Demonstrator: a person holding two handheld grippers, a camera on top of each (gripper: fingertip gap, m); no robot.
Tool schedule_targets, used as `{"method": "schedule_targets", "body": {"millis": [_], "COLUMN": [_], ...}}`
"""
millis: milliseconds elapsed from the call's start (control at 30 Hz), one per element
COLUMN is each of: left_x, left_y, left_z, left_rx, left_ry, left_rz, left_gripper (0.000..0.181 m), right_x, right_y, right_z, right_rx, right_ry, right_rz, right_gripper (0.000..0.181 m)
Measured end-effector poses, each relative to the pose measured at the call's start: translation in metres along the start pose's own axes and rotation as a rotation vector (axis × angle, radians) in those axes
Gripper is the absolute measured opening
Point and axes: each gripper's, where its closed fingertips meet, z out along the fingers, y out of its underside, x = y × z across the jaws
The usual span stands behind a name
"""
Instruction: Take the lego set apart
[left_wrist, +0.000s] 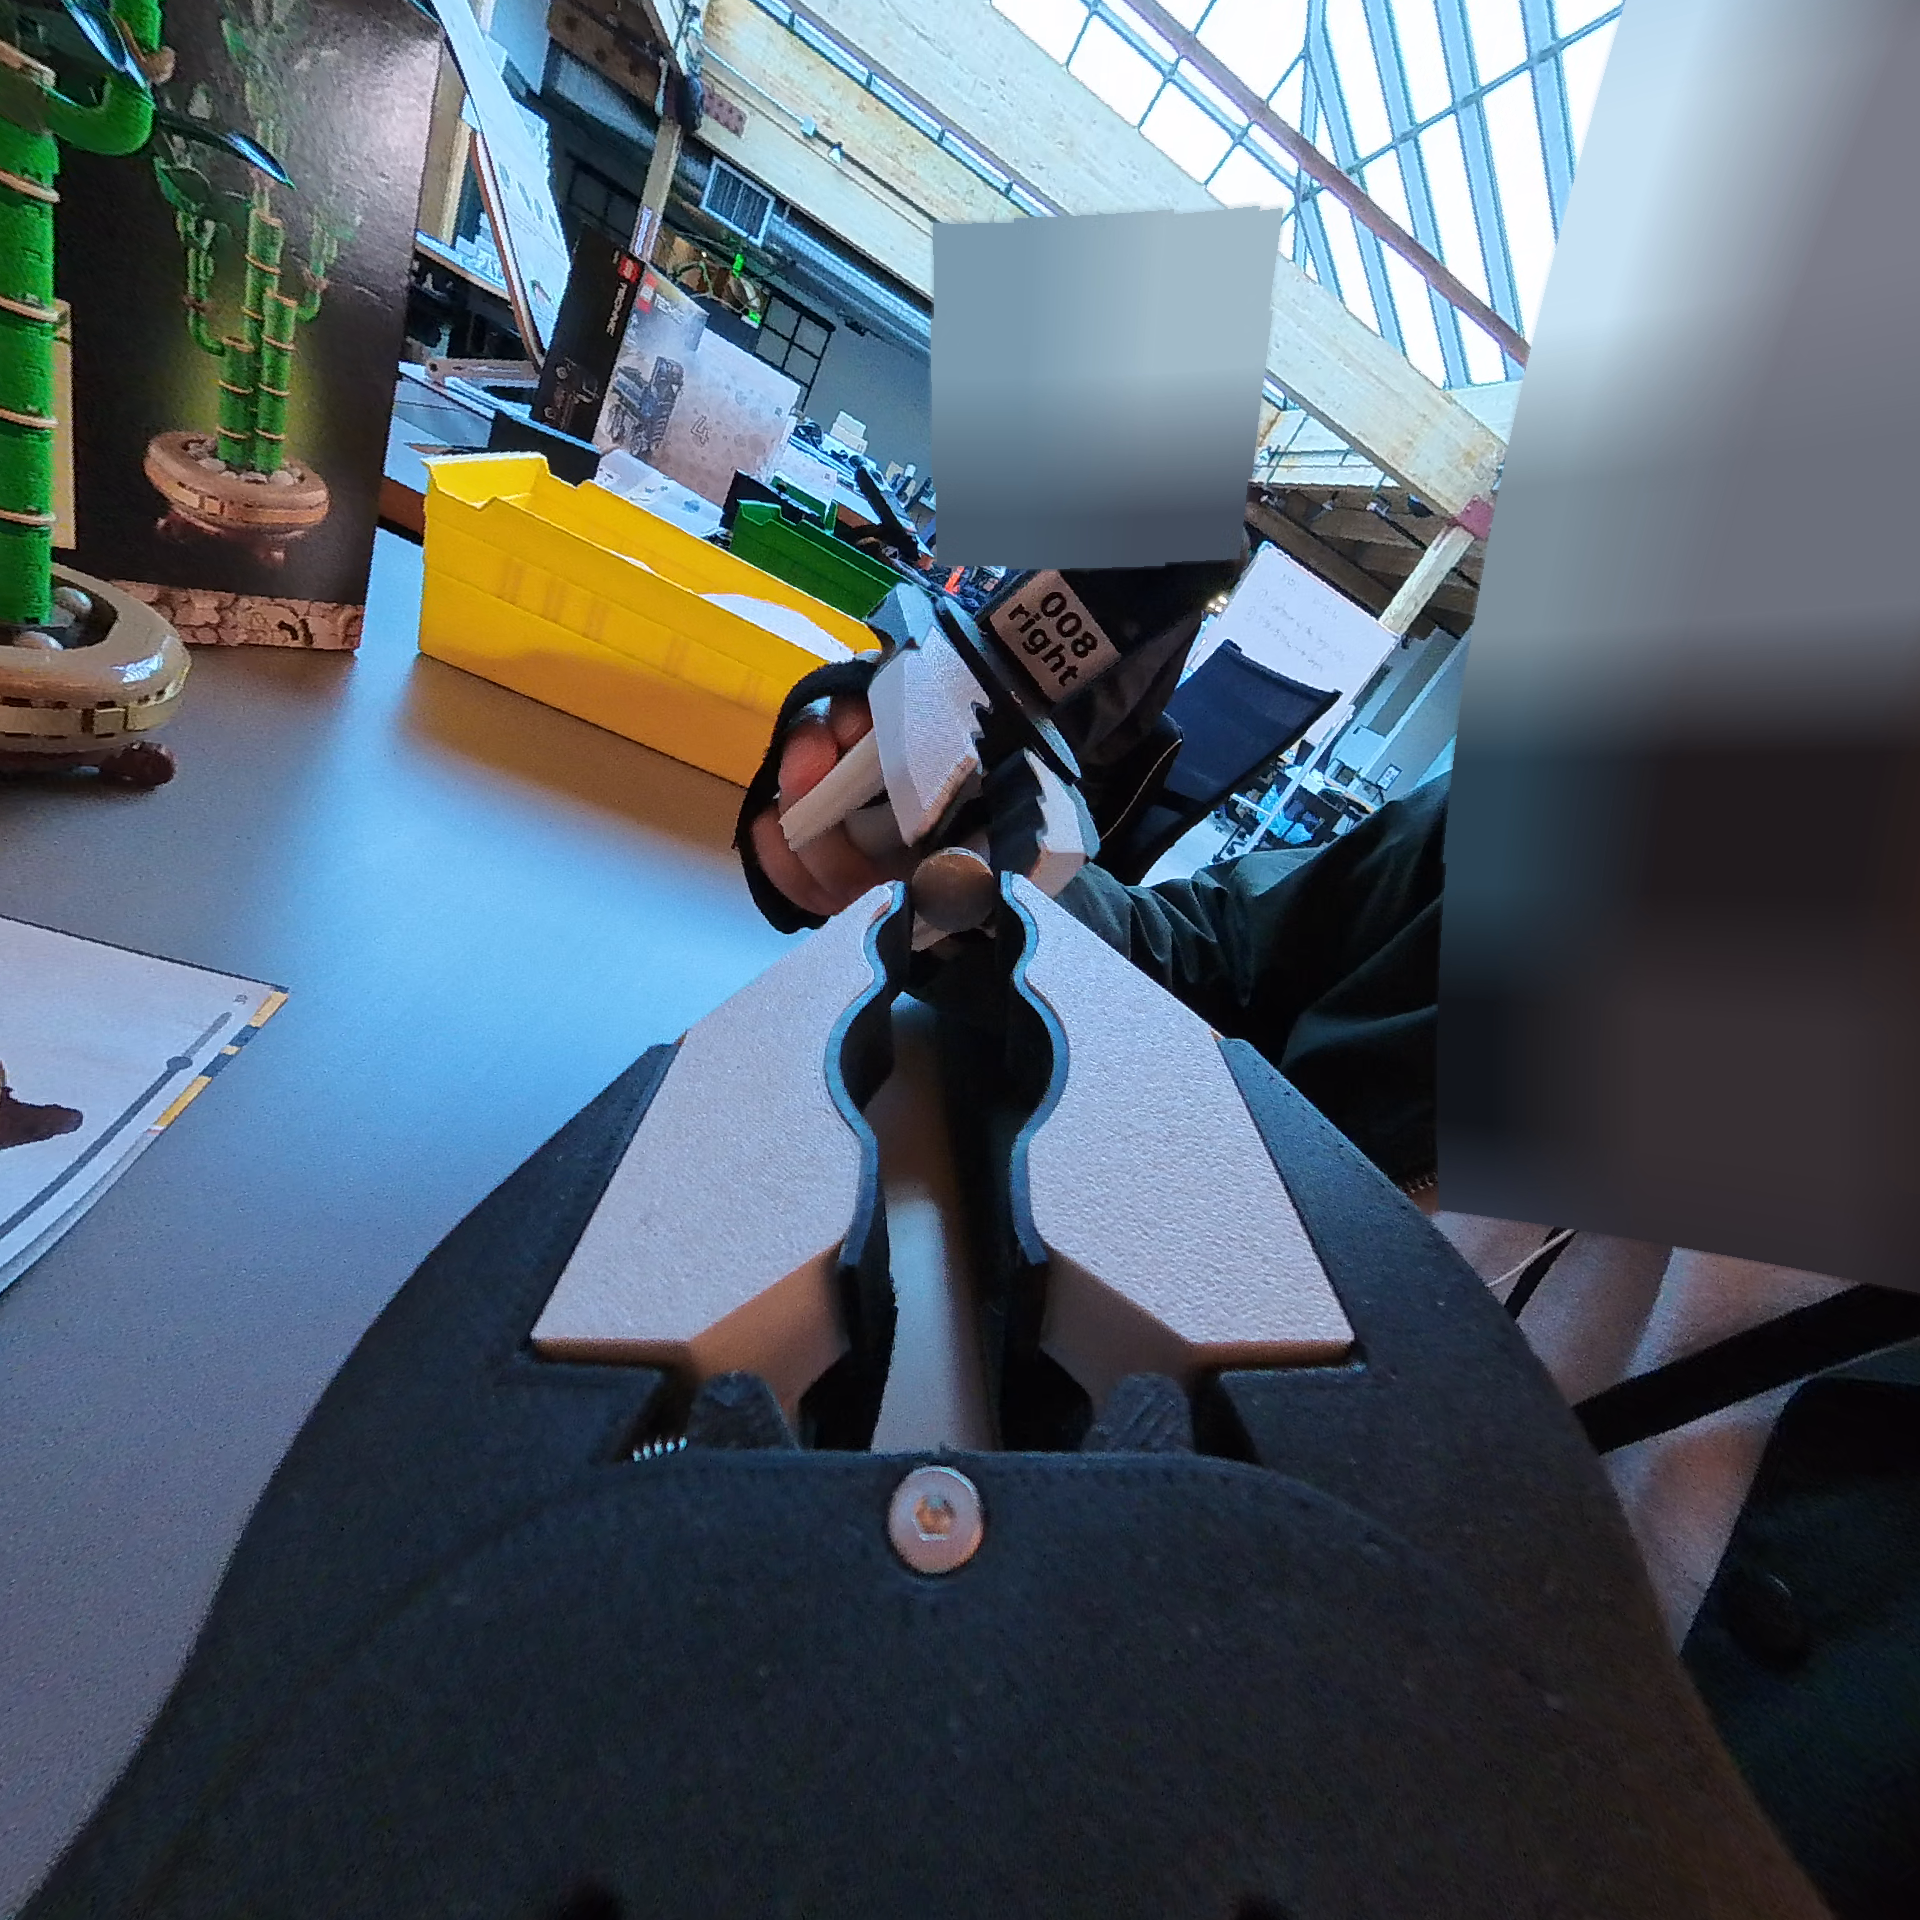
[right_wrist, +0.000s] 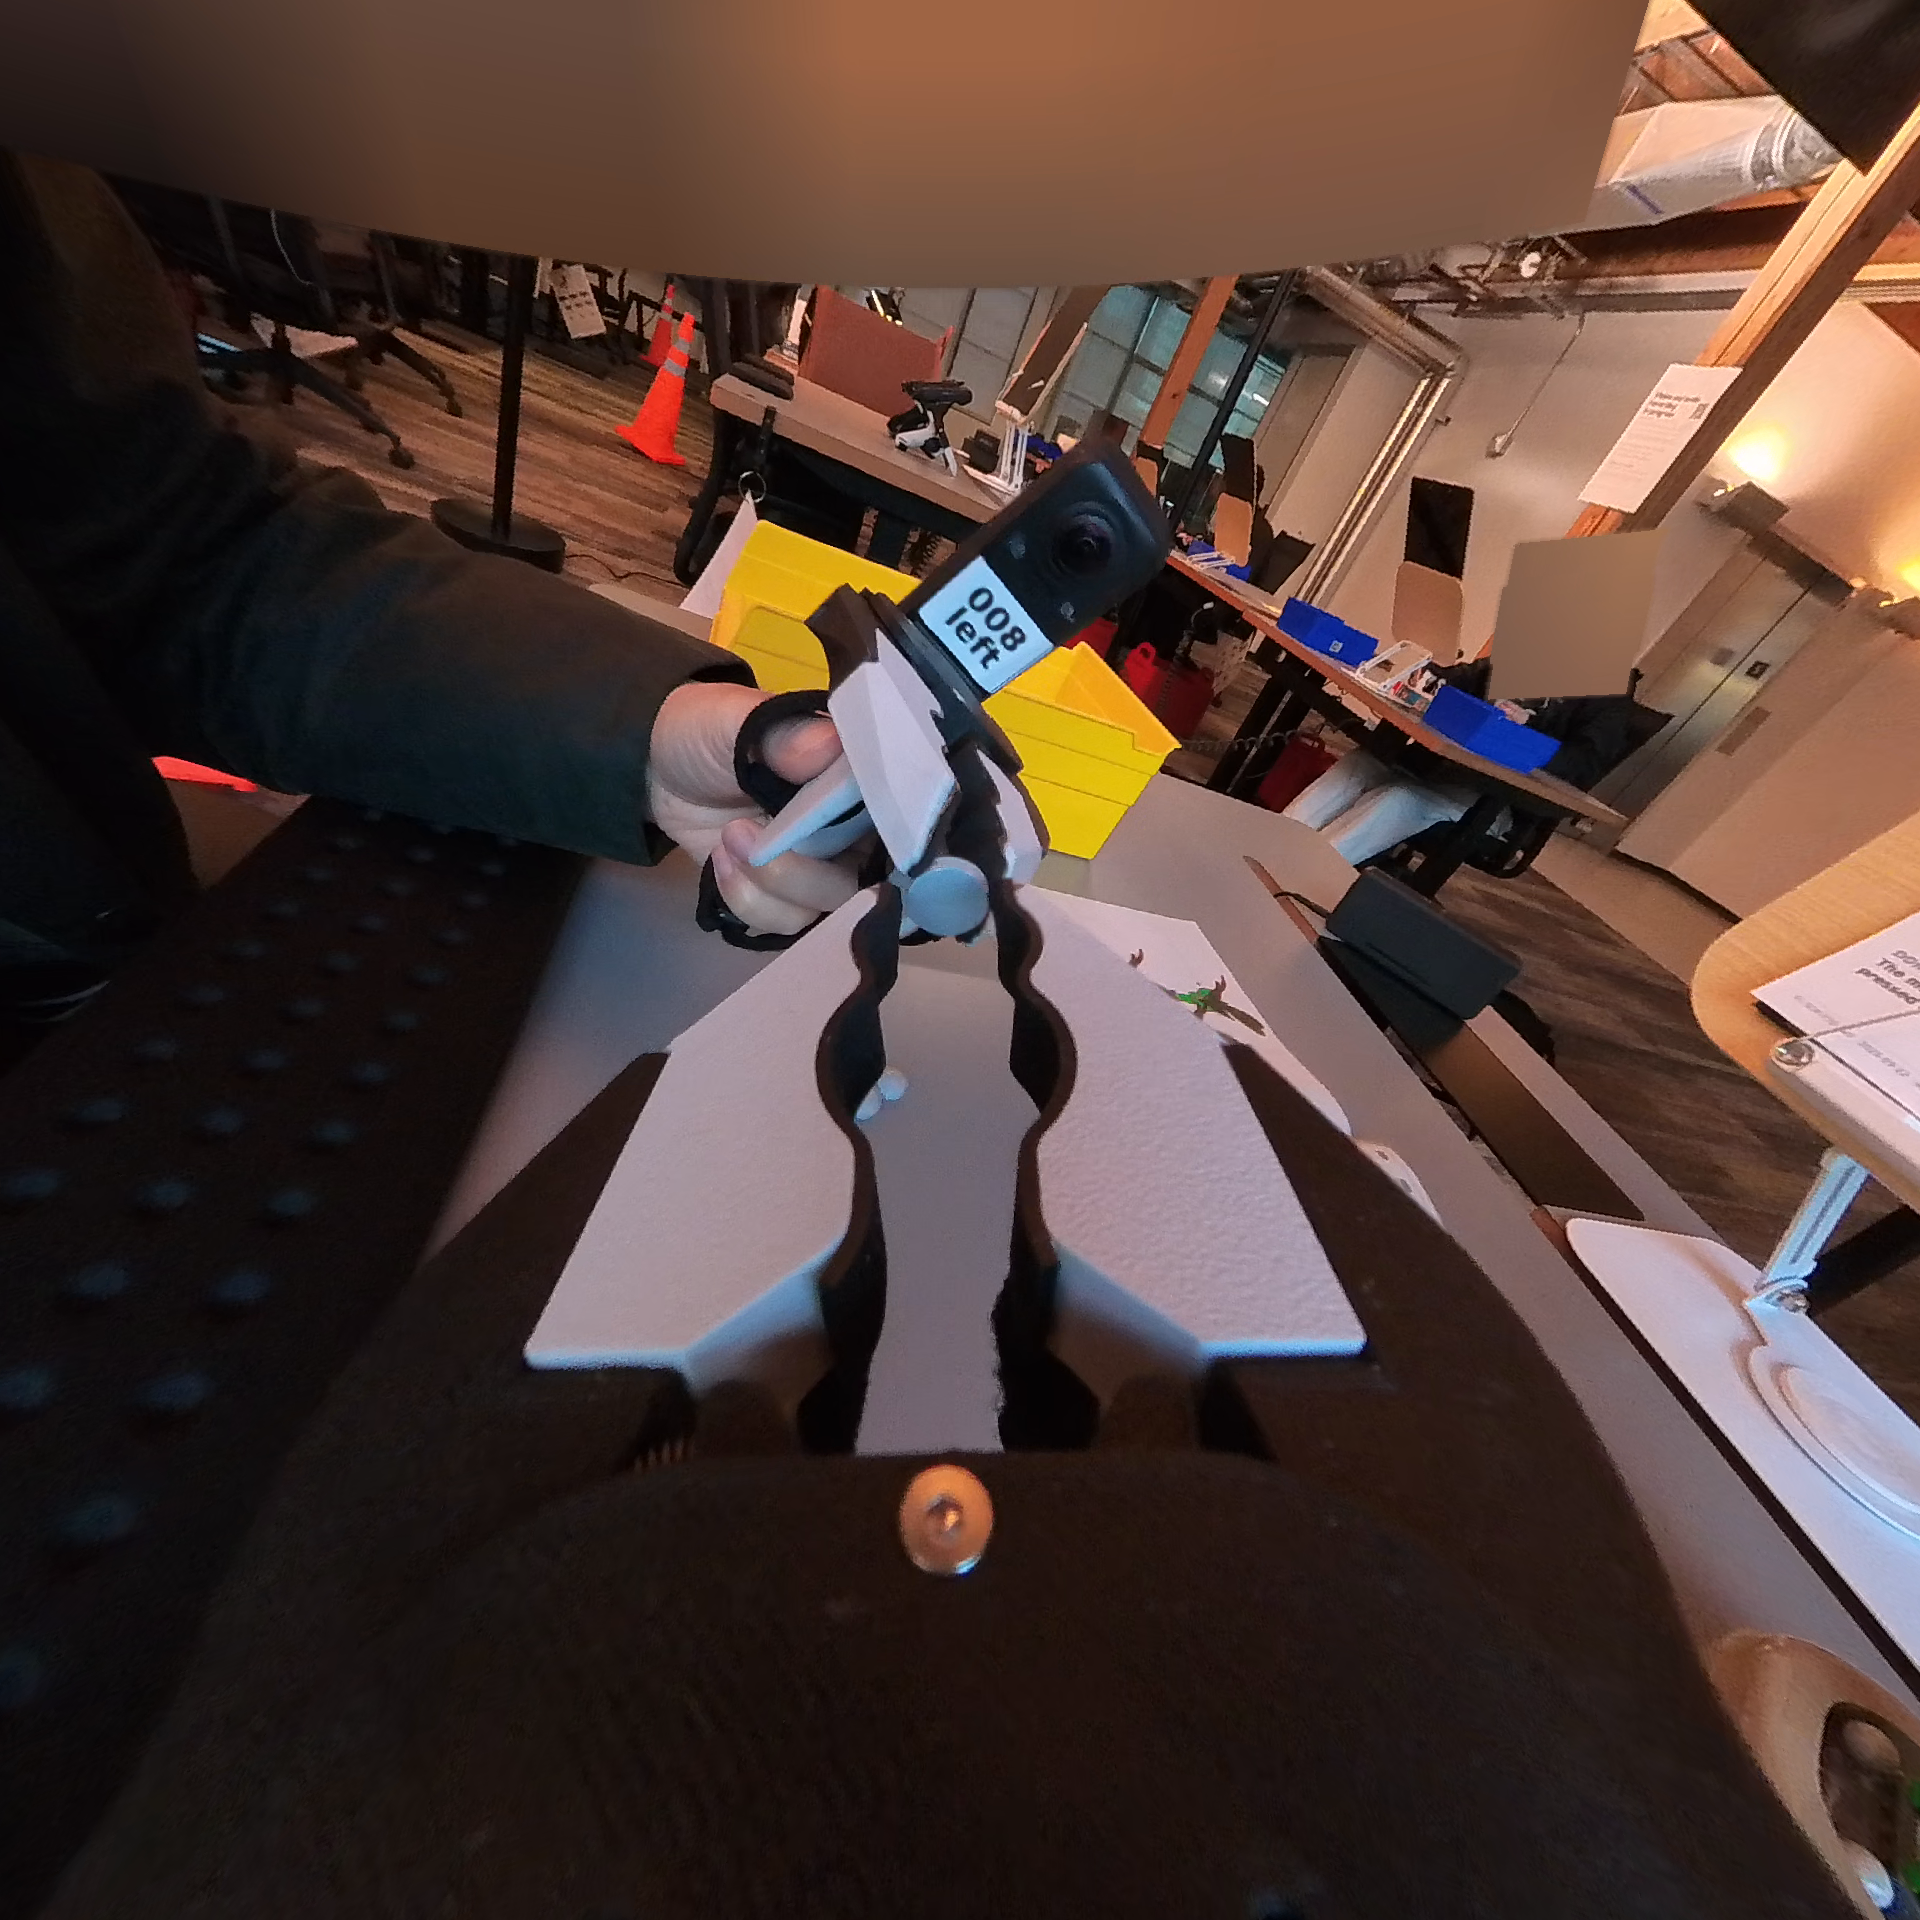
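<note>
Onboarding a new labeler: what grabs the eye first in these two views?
The two black-and-white handheld grippers, left gripper and right gripper, meet tip to tip in mid-air above the grey table, pinching a small round grey piece between them. Behind sit a bright yellow plastic bin and, far left, the green bamboo lego plant in its tan pot.

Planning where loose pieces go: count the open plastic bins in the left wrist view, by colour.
Yellow bin: 1
Green bin: 1
Total: 2
</note>
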Motion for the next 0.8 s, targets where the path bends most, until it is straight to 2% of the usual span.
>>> {"method": "schedule_targets", "body": {"millis": [567, 800], "left_x": [0.0007, 0.0029], "left_y": [0.0013, -0.0004], "left_z": [0.0004, 0.0019], "left_rx": [-0.005, 0.008], "left_ry": [0.007, 0.038], "left_rz": [-0.009, -0.068], "left_gripper": [0.013, 0.013], "right_x": [-0.0007, -0.0005], "right_y": [0.0001, -0.0024], "right_z": [0.0008, -0.0011], "right_rx": [-0.014, -0.035], "right_ry": [0.014, 0.032], "right_rz": [-0.021, -0.055], "right_gripper": [0.014, 0.014]}}
